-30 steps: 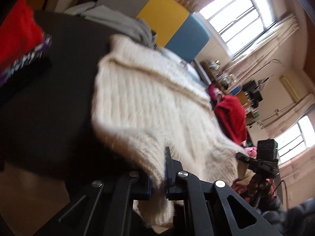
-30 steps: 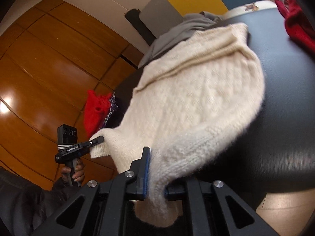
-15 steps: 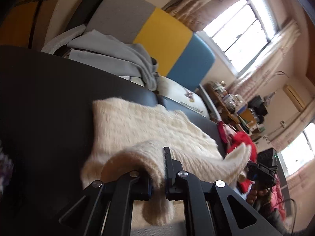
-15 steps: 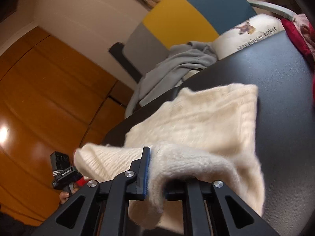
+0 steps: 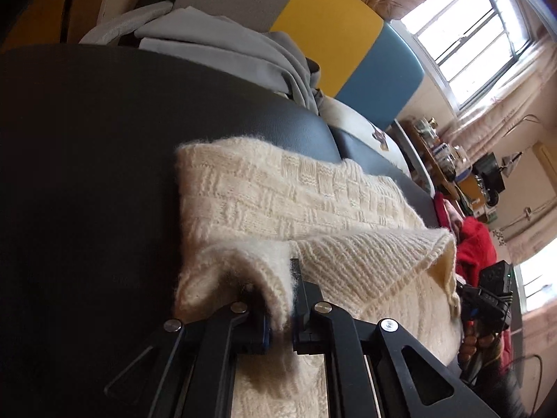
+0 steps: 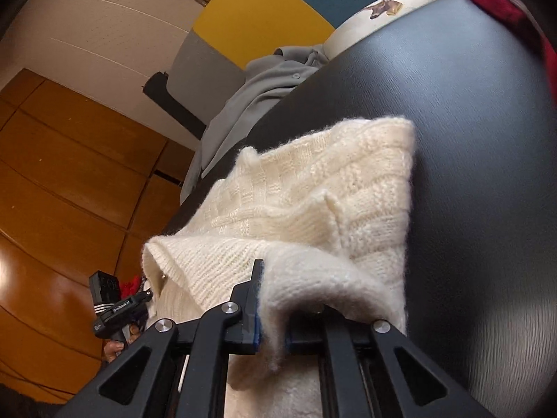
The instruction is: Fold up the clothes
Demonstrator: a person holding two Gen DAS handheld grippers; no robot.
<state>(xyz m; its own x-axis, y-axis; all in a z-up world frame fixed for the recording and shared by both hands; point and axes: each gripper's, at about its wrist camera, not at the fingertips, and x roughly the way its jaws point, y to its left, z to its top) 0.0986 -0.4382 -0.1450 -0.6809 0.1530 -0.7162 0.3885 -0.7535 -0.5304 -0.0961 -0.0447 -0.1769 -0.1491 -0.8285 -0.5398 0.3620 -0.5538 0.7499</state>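
Both pinched tight on knit: left gripper [image 5: 290, 308] and right gripper [image 6: 269, 308] each clamping a corner of the cream sweater [image 5: 278, 195], probably to carry that edge evenly over the half lying mid black bench [image 6: 470, 122], well short of its far edge.

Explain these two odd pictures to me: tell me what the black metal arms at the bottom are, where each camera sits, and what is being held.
No robot here: a person holds a hand-held two-finger gripper in each hand, each carrying a fisheye camera looking along its fingers. One picture is from the left gripper, the other from the right gripper. Both are clamped on the ribbed edge of a cream knitted sweater, which lies partly folded on a black padded surface. Each view also catches the other gripper at its edge. Behind lie a crumpled grey garment and a red garment.
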